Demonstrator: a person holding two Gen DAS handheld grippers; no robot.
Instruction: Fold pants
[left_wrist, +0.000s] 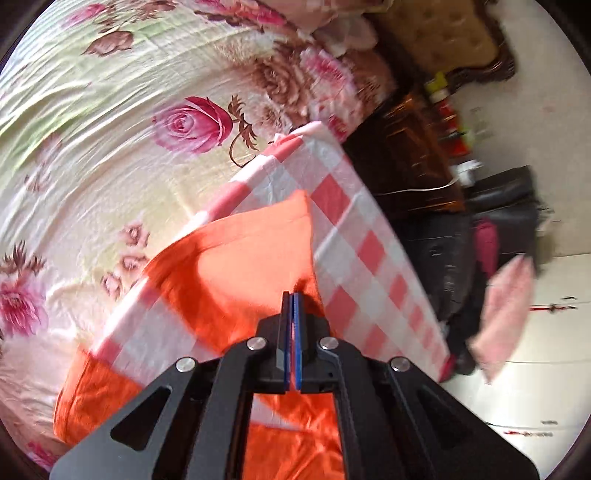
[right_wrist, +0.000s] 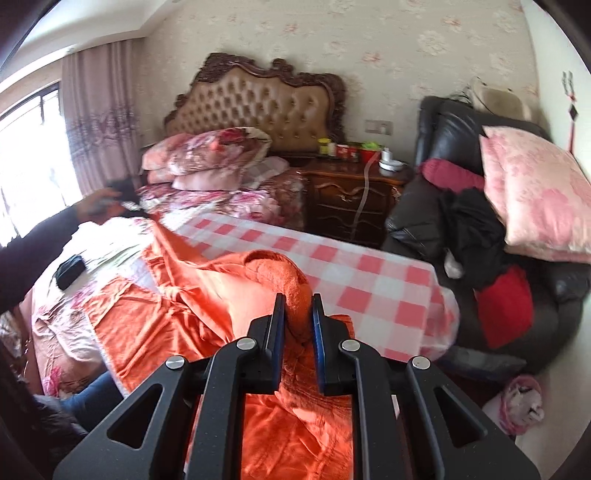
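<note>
Checkered cloth (right_wrist: 332, 258) on bed, 1 orange pants (right_wrist: 155, 325), 2 hand-held grippers (left_wrist: 291, 295) (right_wrist: 298, 299) clamped on fabric

My bed (right_wrist: 55, 325) wears a floral sheet (left_wrist: 110, 147). A pink-and-white checked cloth (right_wrist: 351, 269) lies flat on it, with the orange pants (right_wrist: 155, 317) spread over the cloth and sheet. Floral pillows (right_wrist: 207, 155) are stacked by the headboard (right_wrist: 258, 103).

Right tongs (right_wrist: 298, 312) clamp a bunched fold of orange pants (right_wrist: 155, 325) (over the checkered cloth (right_wrist: 373, 273)).
</note>
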